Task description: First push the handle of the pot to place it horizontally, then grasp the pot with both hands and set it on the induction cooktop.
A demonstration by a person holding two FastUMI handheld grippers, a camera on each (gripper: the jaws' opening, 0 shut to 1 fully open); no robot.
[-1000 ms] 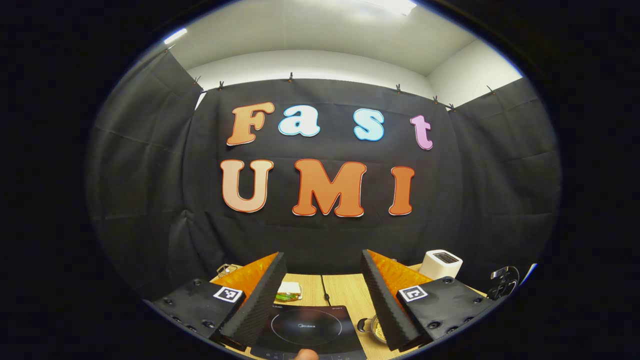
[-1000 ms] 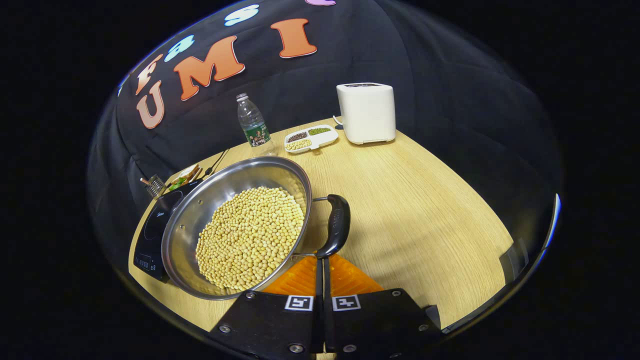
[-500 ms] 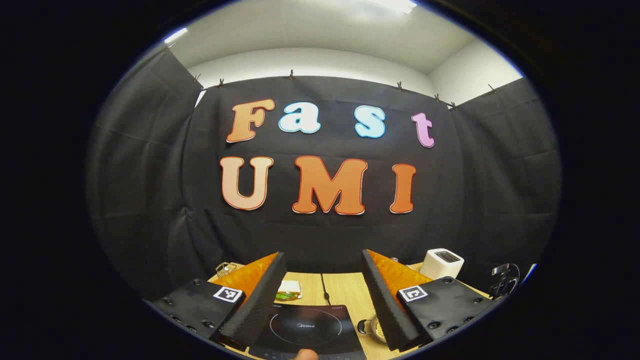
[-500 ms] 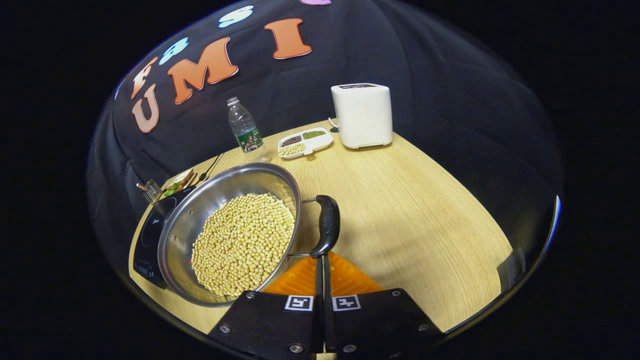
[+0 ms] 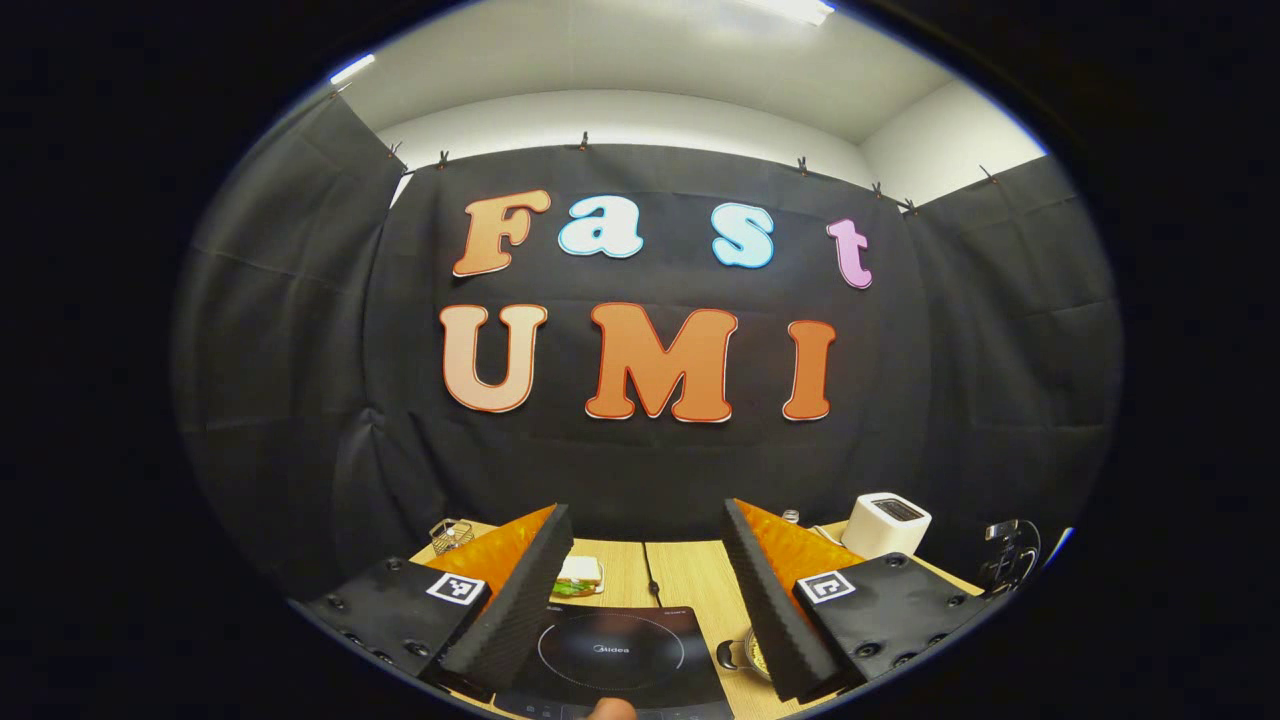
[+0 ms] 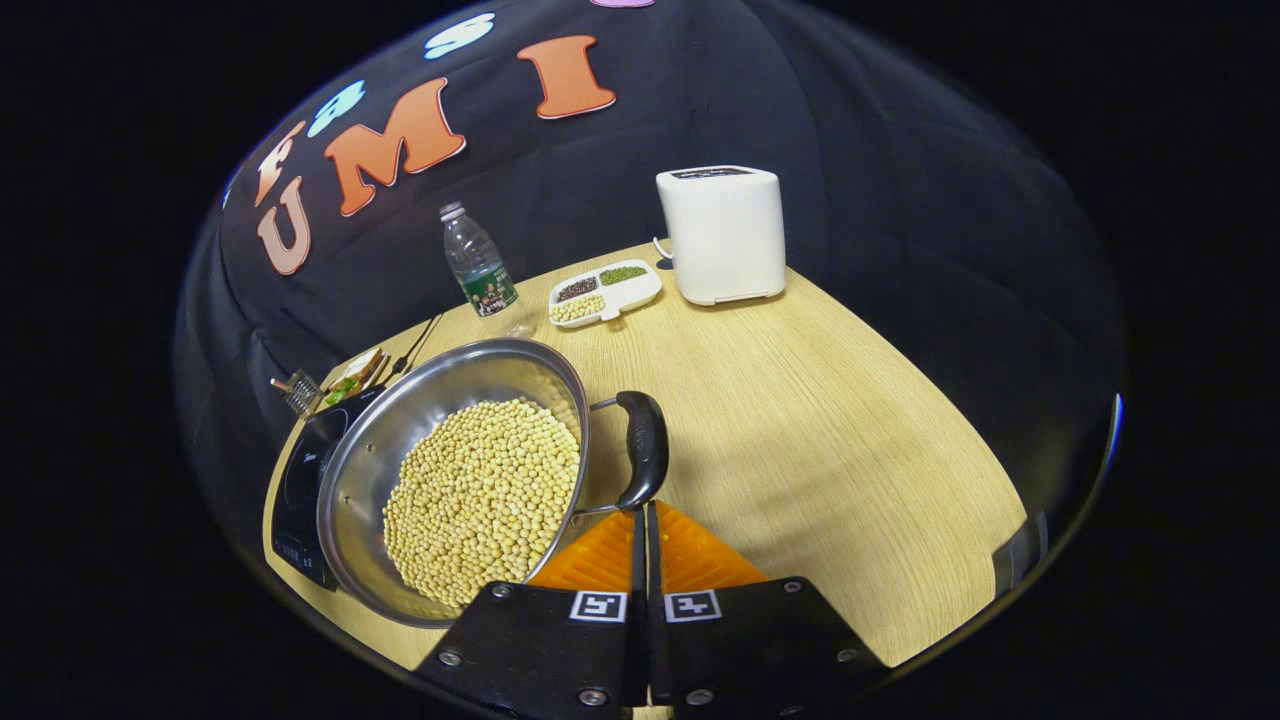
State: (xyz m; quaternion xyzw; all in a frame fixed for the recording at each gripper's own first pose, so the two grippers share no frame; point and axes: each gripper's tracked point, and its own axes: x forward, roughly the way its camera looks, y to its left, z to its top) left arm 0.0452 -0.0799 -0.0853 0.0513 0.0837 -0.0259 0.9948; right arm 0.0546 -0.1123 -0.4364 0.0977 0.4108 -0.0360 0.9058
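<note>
Clearly right hand-held gripper closed by pot handle; left spread above cooktop.

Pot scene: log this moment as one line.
pot: on table, beans inside | handle: right tongs shut, tips at it | left tongs: open above cooktop

The light wooden bench carries the bean-filled pot at nine o'clock, overlapping the induction cooktop. Toward twelve stand a water bottle, a divided tray and a white toaster.
</note>
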